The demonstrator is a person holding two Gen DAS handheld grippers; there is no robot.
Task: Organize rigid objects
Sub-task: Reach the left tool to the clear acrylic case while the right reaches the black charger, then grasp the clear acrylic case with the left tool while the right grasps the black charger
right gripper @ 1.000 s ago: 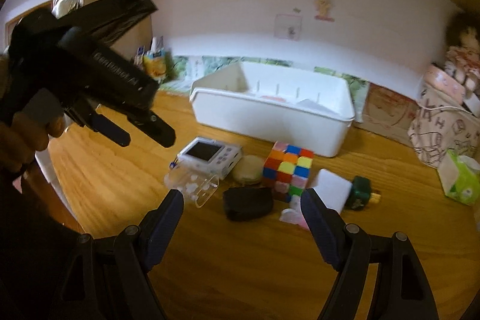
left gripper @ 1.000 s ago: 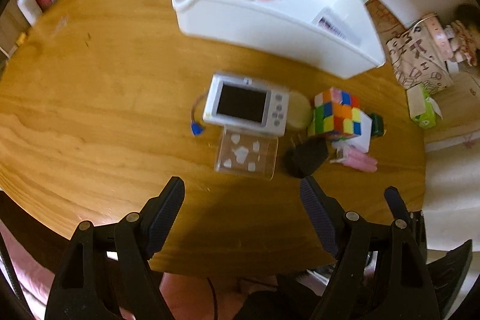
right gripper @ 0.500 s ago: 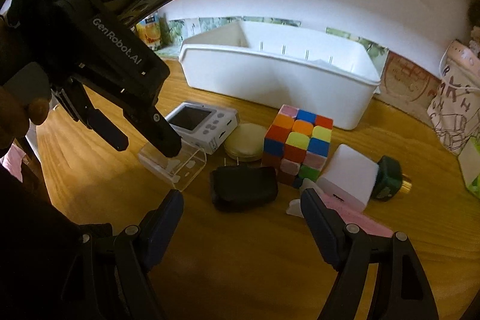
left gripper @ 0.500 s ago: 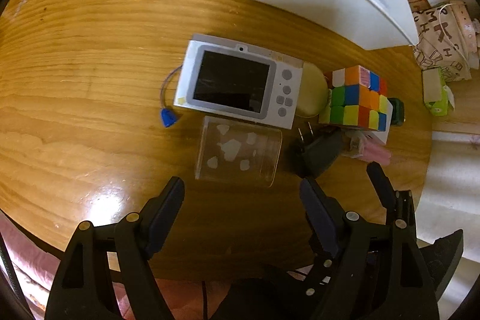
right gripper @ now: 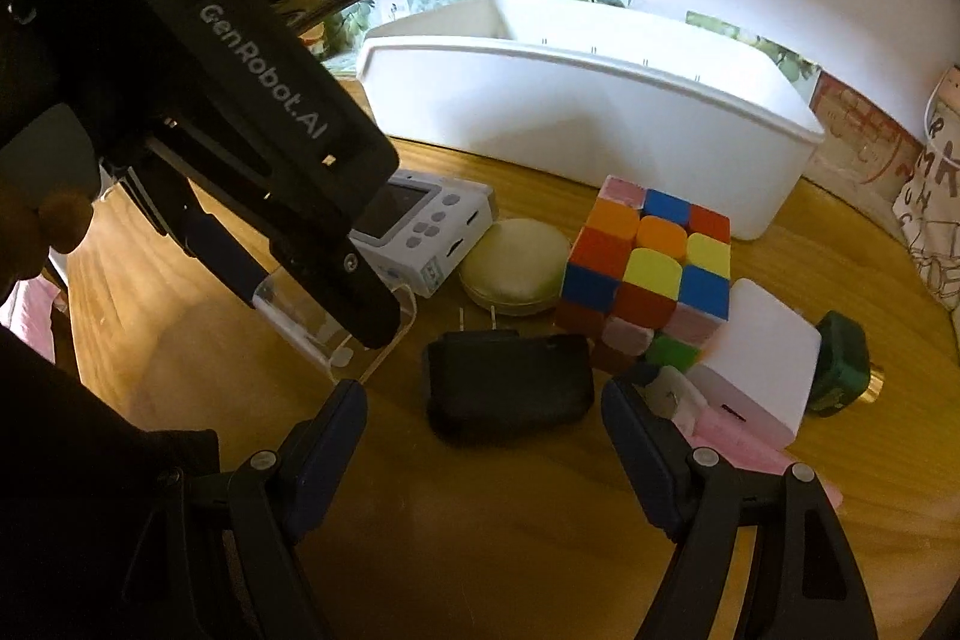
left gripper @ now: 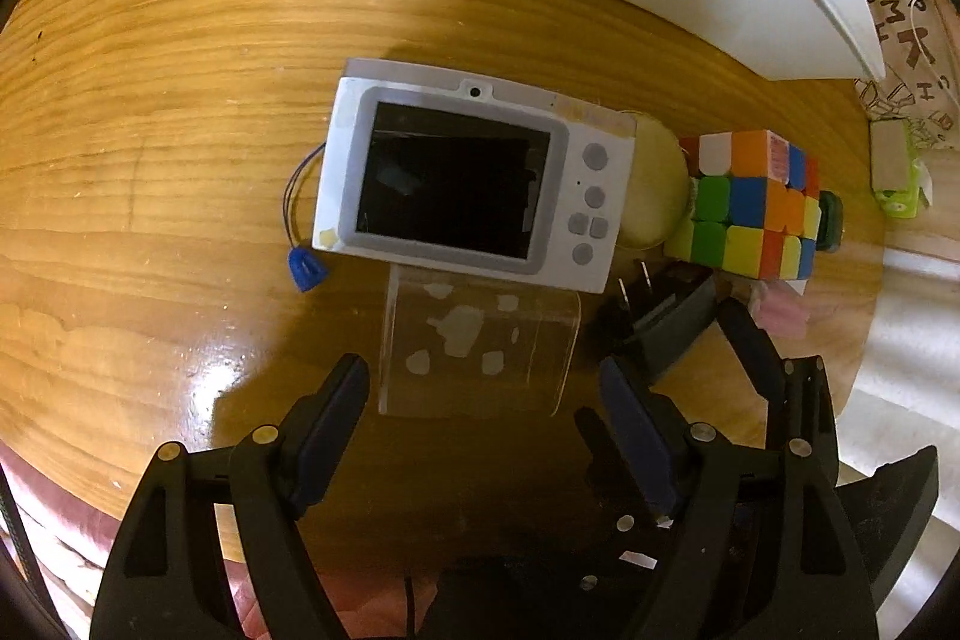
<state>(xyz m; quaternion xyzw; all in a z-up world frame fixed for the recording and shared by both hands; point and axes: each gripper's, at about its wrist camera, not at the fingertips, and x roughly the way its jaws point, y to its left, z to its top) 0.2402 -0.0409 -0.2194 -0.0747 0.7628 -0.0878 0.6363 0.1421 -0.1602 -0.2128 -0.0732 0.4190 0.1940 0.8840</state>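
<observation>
**Both grippers spread over the clutter on the table**

The left gripper [left gripper: 483, 388] points steeply down at a clear box [left gripper: 480, 340] on the wooden table [left gripper: 150, 130]. Its jaws stand apart, one finger at each near corner of the box, and nothing is clamped between them. Just beyond the box lies a white camera [left gripper: 474, 178], screen up, its far right end touching a round cream case [left gripper: 651, 187]. A blue tag [left gripper: 307, 269] on a thin cord lies by the camera's left edge.

Right of the case stands a cube [right gripper: 651, 274] of coloured squares. A black charger [right gripper: 507, 379] lies in front of it, prongs toward the case. The right gripper [right gripper: 483, 424] hovers over the charger with jaws wide, gripping nothing. Further right a white block [right gripper: 759, 358] leans against the cube, a pink item [right gripper: 750, 439] at its foot and a green object [right gripper: 840, 364] beside it. A white bin [right gripper: 576, 112] stands behind the whole row.
</observation>
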